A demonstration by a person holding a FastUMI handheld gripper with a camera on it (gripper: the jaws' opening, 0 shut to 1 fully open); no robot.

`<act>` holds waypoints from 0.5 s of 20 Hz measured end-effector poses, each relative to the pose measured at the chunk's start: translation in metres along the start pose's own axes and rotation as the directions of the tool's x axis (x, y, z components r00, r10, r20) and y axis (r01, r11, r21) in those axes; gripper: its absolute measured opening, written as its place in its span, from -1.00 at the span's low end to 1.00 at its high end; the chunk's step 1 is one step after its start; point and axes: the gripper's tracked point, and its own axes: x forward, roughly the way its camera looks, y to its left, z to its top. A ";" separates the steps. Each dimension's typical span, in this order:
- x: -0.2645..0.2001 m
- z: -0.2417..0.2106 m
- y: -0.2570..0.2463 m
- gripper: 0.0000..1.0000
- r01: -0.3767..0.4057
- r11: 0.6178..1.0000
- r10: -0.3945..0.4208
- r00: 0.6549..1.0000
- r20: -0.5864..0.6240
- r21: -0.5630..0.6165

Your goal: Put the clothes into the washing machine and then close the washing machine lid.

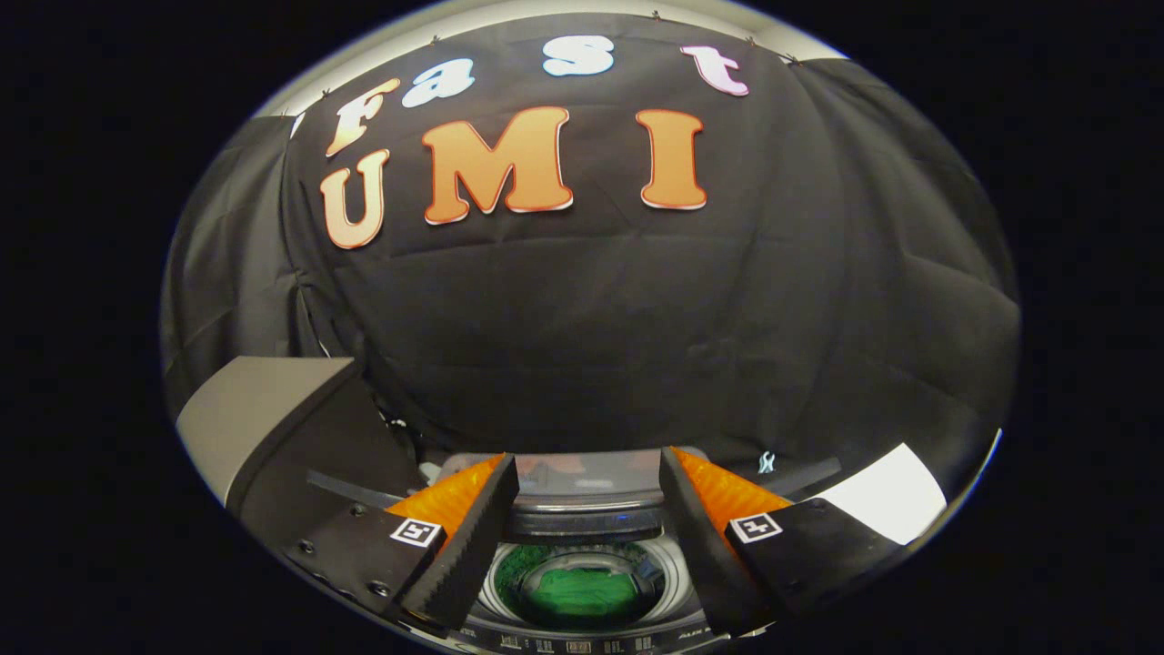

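So the green clothes [582, 591] are already down in the drum of the washing machine [582, 628], sitting right between the fingers, a bit below them. The lid [587, 487] looks like it's standing up at the far side of the opening, so my guess is closing it is what's left. The hand-held gripper [587, 528] hangs above the tub with its fingers spread wide, holding nothing and touching nothing, probably because it's finished with the clothes and is free to go for the lid.
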 end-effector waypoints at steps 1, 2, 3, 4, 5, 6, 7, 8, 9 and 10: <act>0.000 -0.025 -0.001 0.98 -0.010 0.999 0.012 0.998 -0.057 0.033; -0.002 -0.044 0.004 0.98 -0.029 0.998 0.034 0.995 -0.094 0.060; -0.006 -0.060 0.006 0.98 -0.036 0.997 0.044 0.992 -0.120 0.065; -0.010 -0.069 0.006 0.98 -0.041 0.998 0.047 0.990 -0.130 0.053; -0.013 -0.073 0.006 0.98 -0.043 0.999 0.047 0.990 -0.131 0.033; -0.015 -0.071 0.004 0.98 -0.049 0.999 0.050 0.991 -0.126 0.011; -0.017 -0.067 0.002 0.98 -0.056 0.998 0.054 0.991 -0.124 -0.006; -0.019 -0.061 0.000 0.98 -0.059 0.998 0.056 0.992 -0.115 -0.016; -0.022 -0.051 -0.002 0.98 -0.059 0.998 0.057 0.993 -0.100 -0.020; -0.025 -0.043 -0.005 0.98 -0.057 0.998 0.055 0.995 -0.084 -0.020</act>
